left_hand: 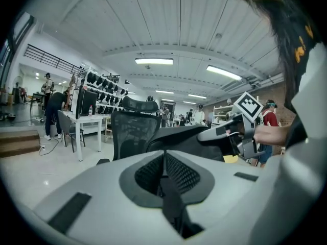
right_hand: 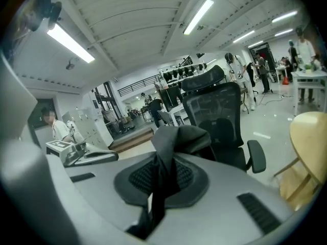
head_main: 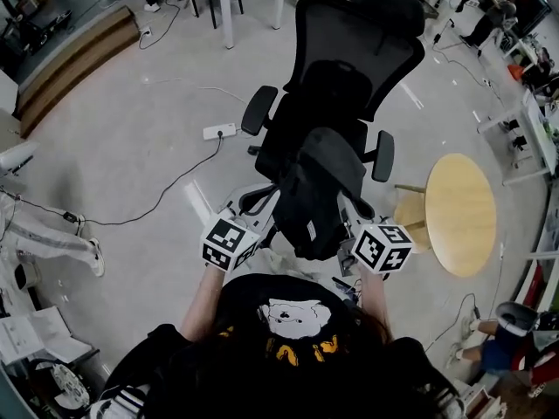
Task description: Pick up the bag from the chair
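Note:
A black bag [head_main: 319, 190] hangs between my two grippers, just in front of the black mesh office chair [head_main: 349, 68]. My left gripper [head_main: 253, 203] is shut on a black strap [left_hand: 171, 208] at the bag's left side. My right gripper [head_main: 349, 209] is shut on a strap and a fold of the bag [right_hand: 179, 137] at its right side. In the left gripper view the bag's top [left_hand: 189, 139] runs across to the right gripper [left_hand: 240, 129], with the chair [left_hand: 133, 126] behind. The right gripper view shows the chair [right_hand: 214, 111] beyond the bag.
A round wooden table [head_main: 460, 212] stands close on the right of the chair. A power strip [head_main: 219, 132] and its cable lie on the floor to the left. White desk legs [head_main: 227, 11] stand behind the chair. Another person [head_main: 515, 321] is at the lower right.

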`<act>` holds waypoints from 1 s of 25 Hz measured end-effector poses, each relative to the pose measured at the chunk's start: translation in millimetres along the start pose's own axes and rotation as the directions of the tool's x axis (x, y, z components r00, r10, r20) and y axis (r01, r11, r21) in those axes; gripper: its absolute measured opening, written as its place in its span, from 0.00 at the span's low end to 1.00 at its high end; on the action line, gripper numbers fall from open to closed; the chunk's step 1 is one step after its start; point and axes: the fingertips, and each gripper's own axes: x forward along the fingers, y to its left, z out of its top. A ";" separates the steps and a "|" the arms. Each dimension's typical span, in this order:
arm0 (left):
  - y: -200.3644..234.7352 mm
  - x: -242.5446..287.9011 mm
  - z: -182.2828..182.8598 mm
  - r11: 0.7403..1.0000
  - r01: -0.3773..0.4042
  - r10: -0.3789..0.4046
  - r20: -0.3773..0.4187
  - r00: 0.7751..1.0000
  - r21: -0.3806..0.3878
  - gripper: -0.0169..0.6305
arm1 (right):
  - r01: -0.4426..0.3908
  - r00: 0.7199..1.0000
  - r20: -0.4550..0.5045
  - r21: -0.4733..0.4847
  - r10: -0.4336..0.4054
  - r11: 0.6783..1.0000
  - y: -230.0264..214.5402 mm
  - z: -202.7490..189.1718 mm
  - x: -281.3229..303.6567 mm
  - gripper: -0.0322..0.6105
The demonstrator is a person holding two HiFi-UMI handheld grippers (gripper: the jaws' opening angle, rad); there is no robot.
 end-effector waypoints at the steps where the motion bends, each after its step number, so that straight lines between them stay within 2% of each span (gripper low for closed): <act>1: -1.3 -1.5 0.1 1.000 -0.009 0.009 0.000 1.000 -0.002 0.06 | -0.009 1.000 -0.004 -0.005 0.009 1.000 0.5 -0.4 -2.6 0.06; 6: -20.2 -2.2 5.1 0.998 -0.053 0.054 0.015 0.998 -0.022 0.06 | -0.055 0.998 -0.015 -0.040 0.055 0.998 -6.2 0.5 -25.1 0.06; 15: -107.5 -13.0 1.9 0.997 -0.070 0.071 0.029 0.997 -0.027 0.06 | -0.097 0.994 -0.058 -0.118 0.091 0.988 -22.2 -29.9 -83.6 0.06; 25: -181.6 -39.7 -16.1 0.996 -0.088 0.088 0.025 0.996 0.004 0.06 | -0.089 0.994 -0.074 -0.105 0.081 0.990 -33.4 -78.4 -149.9 0.06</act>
